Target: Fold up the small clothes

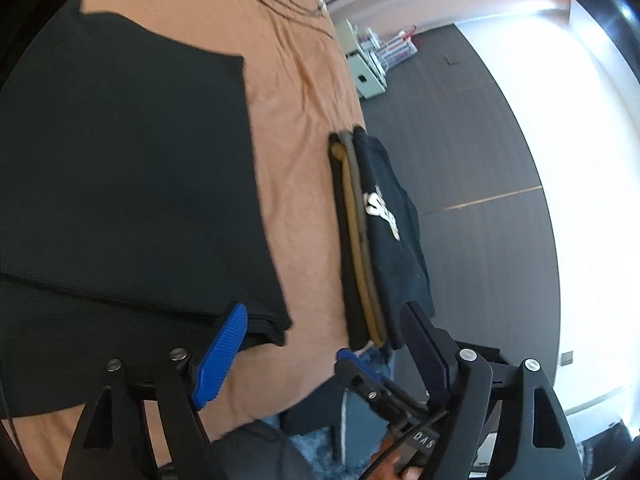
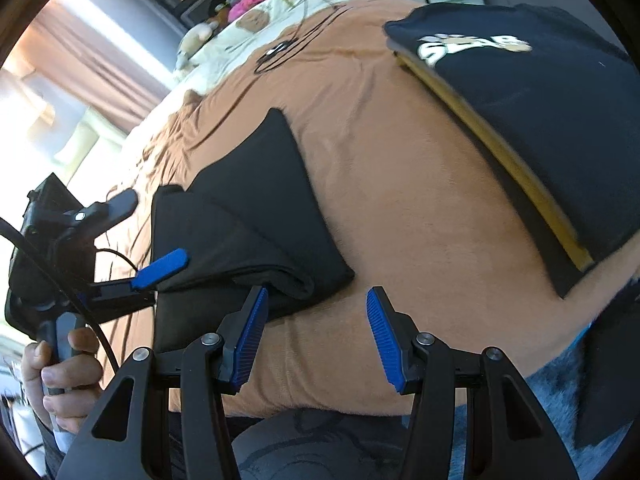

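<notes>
An orange blanket [image 2: 400, 184] covers the bed. On it lies a folded black garment [image 2: 256, 216], well apart from a stack of folded clothes [image 2: 540, 120] at the blanket's edge. The left gripper [image 1: 324, 360] gapes wide, holding nothing. The right gripper [image 2: 316, 336], above the blanket beside the garment, is half open and empty.

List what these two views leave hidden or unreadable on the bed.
- Black garment: in the left wrist view its left side runs off the edge; how many layers it has is unclear.
- Folded stack: the lower pieces show only as edges under the top shirt.
- Shirt print: in the left wrist view folded over, letters unreadable.
- Cable: too small in both views to tell what it joins.
</notes>
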Tool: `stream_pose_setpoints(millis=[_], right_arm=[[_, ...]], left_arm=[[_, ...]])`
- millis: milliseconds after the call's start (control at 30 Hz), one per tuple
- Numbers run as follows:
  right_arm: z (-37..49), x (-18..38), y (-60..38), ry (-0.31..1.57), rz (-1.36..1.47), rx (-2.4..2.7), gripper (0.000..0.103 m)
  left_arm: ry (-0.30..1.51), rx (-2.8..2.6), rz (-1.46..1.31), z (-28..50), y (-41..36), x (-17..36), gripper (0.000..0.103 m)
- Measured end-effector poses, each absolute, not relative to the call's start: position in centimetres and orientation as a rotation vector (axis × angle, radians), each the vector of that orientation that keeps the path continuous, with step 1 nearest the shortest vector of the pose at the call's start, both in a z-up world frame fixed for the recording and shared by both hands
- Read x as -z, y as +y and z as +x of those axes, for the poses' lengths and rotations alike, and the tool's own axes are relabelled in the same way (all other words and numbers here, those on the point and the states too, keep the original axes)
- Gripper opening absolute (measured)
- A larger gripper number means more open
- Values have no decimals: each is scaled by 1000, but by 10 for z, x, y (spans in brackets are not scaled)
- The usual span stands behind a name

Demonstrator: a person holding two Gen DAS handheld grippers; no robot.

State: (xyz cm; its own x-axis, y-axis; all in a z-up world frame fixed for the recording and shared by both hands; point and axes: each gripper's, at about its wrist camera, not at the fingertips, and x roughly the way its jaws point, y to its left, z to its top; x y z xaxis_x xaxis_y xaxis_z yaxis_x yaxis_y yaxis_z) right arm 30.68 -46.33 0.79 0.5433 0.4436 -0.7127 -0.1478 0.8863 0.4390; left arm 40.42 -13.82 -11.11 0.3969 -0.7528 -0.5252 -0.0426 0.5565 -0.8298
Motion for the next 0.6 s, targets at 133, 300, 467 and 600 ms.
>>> stream_pose_setpoints(millis=[133, 300, 467, 600], right_arm=[[318, -14, -450, 955, 227, -390, 49], [331, -19, -425, 977, 55, -446, 49], [343, -15, -402, 994, -98, -482, 49], [356, -9, -389, 1008, -184, -499, 49]], left_arm=[[1086, 456, -877, 392, -103, 115, 80], [1069, 347, -884, 368, -56, 122, 80], [1059, 269, -899, 352, -27, 131, 80], [1057, 212, -909, 340, -12, 142, 80]])
